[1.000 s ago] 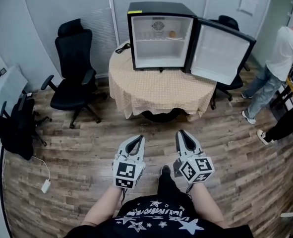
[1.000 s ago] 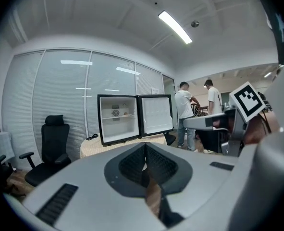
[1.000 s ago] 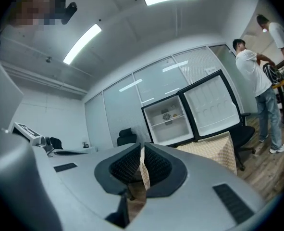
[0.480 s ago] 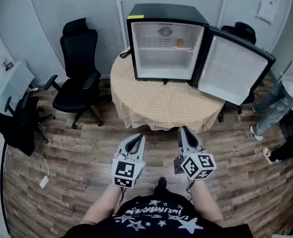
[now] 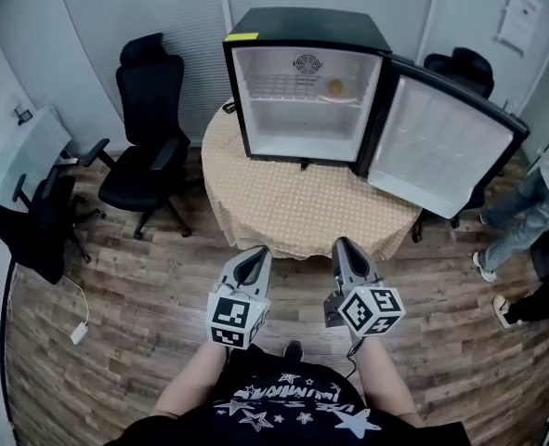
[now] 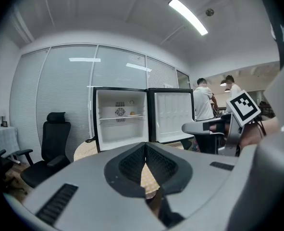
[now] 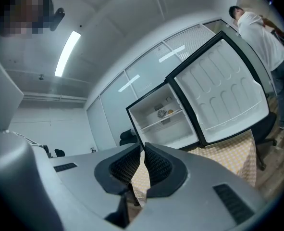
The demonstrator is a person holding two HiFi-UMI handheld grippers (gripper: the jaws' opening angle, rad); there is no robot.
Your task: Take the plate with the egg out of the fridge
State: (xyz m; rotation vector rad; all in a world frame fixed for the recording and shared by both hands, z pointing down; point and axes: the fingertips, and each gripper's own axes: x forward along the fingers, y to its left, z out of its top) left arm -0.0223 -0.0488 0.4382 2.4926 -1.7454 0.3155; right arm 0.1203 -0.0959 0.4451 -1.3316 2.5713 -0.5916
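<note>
A small black fridge [image 5: 304, 26] stands on a round table [image 5: 302, 212], its door [image 5: 437, 142] swung open to the right. On its upper wire shelf, at the right, lies an egg on a plate [image 5: 334, 88], small and far off; the egg also shows in the left gripper view [image 6: 131, 112] and the right gripper view [image 7: 170, 111]. My left gripper [image 5: 255, 253] and right gripper [image 5: 342, 243] are held side by side low in front of me, short of the table's near edge. Both are shut and empty, their jaws pointing toward the fridge.
A checkered cloth covers the table. Black office chairs [image 5: 149, 128] stand at the left, and another chair [image 5: 460, 68] is behind the open door. A person's legs [image 5: 520, 216] are at the right edge. A white adapter with its cable [image 5: 79, 333] lies on the wooden floor.
The table and fridge have come nearer and sit larger in the head view. Both grippers keep their pose in front of me and stay shut.
</note>
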